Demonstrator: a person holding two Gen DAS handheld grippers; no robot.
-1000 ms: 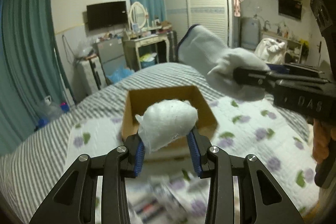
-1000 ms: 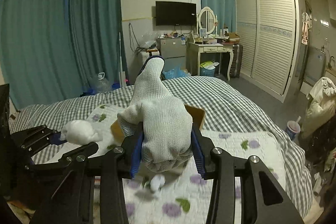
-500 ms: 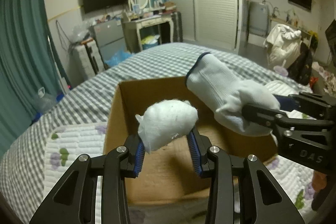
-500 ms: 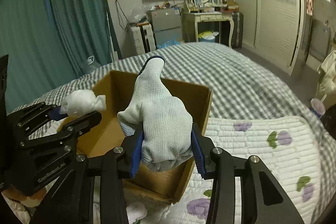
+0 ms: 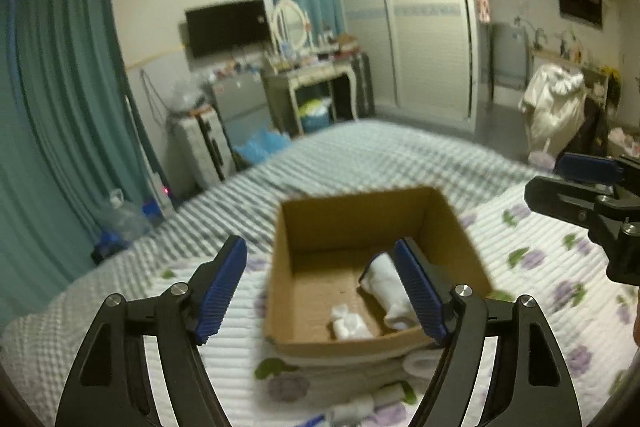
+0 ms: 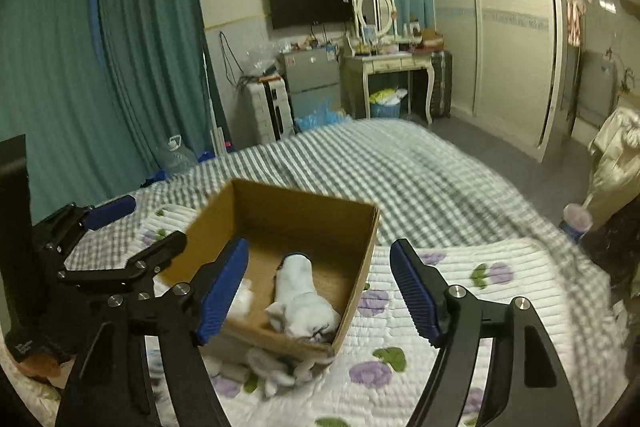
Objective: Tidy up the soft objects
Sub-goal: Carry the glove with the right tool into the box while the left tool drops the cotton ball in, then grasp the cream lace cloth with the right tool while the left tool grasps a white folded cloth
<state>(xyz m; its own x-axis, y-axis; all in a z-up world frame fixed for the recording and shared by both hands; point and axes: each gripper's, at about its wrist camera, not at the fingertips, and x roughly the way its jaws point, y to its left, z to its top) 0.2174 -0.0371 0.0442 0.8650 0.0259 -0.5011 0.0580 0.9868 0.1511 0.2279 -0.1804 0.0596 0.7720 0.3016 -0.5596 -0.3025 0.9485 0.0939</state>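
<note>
An open cardboard box [image 5: 352, 215] sits on the bed; it also shows in the right wrist view [image 6: 280, 203]. Inside lie a white knit glove [image 6: 302, 301] and a white cotton wad [image 5: 350, 323]. The glove also shows in the left wrist view [image 5: 386, 281], and the wad in the right wrist view [image 6: 242, 301]. My left gripper [image 5: 320, 291] is open and empty above the box's near side. My right gripper [image 6: 320, 293] is open and empty above the box. More white soft pieces [image 6: 272, 367] lie on the quilt in front of the box.
The box rests on a white floral quilt [image 6: 460, 307] over a grey checked bedspread [image 6: 380, 167]. Beyond the bed stand a dressing table [image 6: 388, 67], a small fridge [image 6: 312, 79], teal curtains [image 6: 80, 67] and a wardrobe [image 6: 508, 27].
Both grippers have opened. The cotton wad and the glove have dropped from them into the box. Both grippers have drawn back and up from the box.
</note>
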